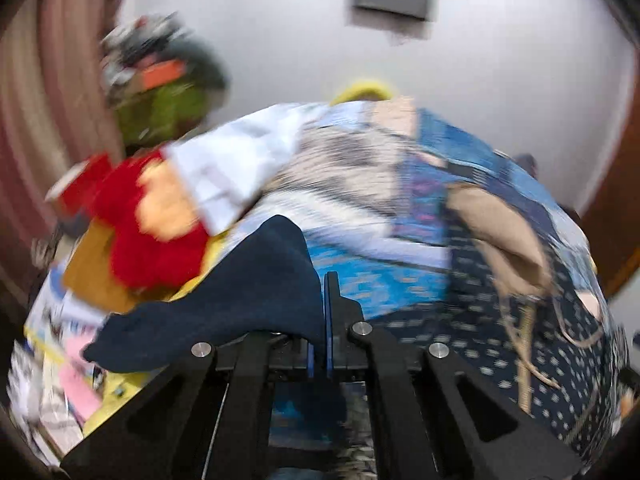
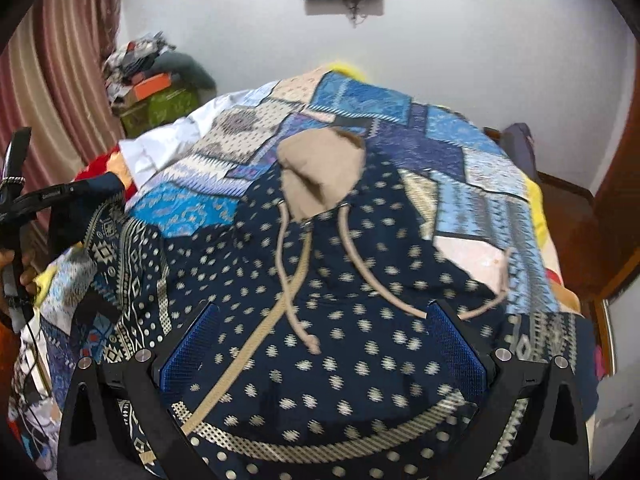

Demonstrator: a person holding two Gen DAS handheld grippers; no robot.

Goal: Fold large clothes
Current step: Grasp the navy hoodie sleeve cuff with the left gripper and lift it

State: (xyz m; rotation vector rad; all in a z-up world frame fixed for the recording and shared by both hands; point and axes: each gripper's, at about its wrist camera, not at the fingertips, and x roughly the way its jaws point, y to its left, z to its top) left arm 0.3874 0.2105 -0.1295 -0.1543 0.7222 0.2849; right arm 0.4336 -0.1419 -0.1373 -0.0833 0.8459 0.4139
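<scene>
Hoodie (image 2: 340, 288) motion-blurred; left tongs (image 1: 324, 300) clamp its navy cloth, right tongs (image 2: 324, 344) spread.

Bright, even light; left view motion-blurred.

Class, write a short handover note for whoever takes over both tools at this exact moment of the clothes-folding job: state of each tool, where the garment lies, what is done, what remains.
Left tool: shut on a fold of dark navy fabric, apparently the garment's sleeve, lifted at the left side.
Right tool: open, hovering over the lower front, gripping nothing.
Navy hooded garment with pale dots: spread front-up on the blue patchwork bedspread, beige-lined hood at the far end, drawstrings loose across the chest.
Done: garment laid out.
Left: probably bring the sleeve inward, fold the other side, then halve the body.
</scene>
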